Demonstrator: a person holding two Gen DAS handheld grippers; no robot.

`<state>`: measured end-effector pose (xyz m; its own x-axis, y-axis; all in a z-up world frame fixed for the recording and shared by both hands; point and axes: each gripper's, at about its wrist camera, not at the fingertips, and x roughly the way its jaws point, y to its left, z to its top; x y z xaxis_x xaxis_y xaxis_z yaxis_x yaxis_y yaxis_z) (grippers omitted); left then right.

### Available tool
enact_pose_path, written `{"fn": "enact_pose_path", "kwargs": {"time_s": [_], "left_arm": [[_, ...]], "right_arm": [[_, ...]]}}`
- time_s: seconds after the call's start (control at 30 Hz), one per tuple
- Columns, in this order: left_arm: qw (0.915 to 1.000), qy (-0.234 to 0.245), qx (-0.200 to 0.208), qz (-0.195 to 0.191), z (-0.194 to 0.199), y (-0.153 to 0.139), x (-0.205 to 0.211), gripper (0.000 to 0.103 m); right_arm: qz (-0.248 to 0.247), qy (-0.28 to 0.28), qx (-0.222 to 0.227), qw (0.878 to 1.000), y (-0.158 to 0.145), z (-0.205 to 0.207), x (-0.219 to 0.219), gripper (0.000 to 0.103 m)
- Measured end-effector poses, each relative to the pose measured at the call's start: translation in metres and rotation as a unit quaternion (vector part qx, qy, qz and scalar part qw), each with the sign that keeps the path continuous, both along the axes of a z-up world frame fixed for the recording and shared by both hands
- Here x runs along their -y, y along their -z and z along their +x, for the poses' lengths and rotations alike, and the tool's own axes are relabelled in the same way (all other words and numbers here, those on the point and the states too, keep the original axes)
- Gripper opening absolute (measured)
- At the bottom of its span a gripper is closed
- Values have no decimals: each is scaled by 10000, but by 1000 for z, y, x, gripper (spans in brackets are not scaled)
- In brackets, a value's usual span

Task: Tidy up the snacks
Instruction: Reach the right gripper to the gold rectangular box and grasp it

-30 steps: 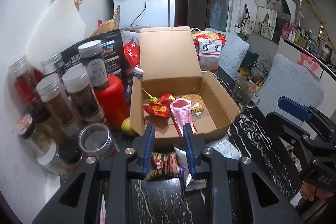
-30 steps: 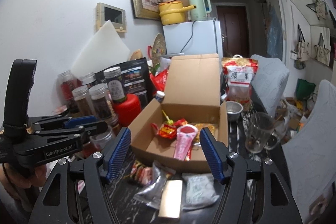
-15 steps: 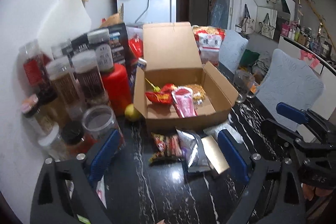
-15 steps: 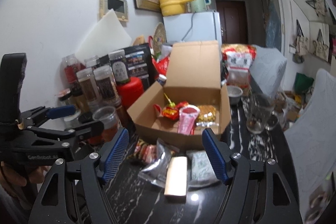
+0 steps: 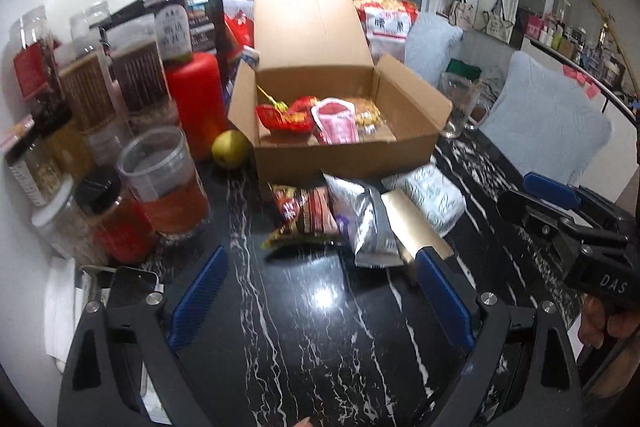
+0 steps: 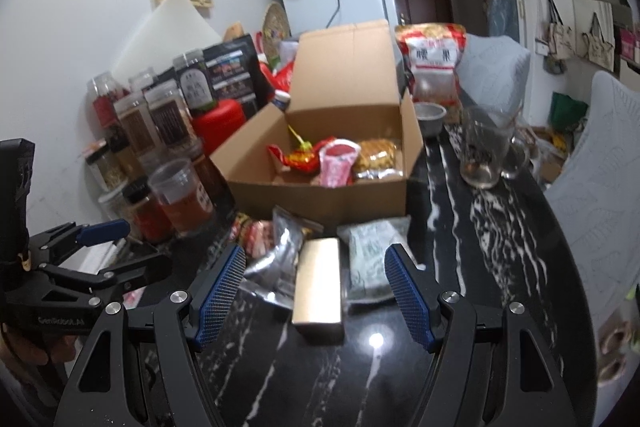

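Both grippers, left (image 5: 320, 291) and right (image 6: 316, 291), gape empty ("GenRobot.AI" on one).

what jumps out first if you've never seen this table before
The open cardboard box mid-table, holding red and pink snack packets. In front of it on the black marble table lie loose packets, a gold packet nearest the open right claw. Spice jars crowd the left wall.
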<state>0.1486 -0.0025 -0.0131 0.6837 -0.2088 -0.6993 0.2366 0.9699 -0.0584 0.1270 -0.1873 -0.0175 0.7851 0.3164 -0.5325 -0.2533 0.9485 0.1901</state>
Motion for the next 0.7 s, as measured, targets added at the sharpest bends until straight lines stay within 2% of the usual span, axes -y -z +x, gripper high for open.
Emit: {"fn": "enact_pose_path", "kwargs": {"time_s": [0.23,0.47,0.7], "left_arm": [[9991,266,-307,-109,1,24,5,96],[9985,325,-429,-58,1,41,5,96],[9982,102,-586,-30,8,53,-2,96]], "right_arm": [[-127,-13,-194,9997,23,6,-5,73],[-173,-236,-505,9983,48,20,-17,73],[-230,-331,-739,9964,70,38,-26,72]]}}
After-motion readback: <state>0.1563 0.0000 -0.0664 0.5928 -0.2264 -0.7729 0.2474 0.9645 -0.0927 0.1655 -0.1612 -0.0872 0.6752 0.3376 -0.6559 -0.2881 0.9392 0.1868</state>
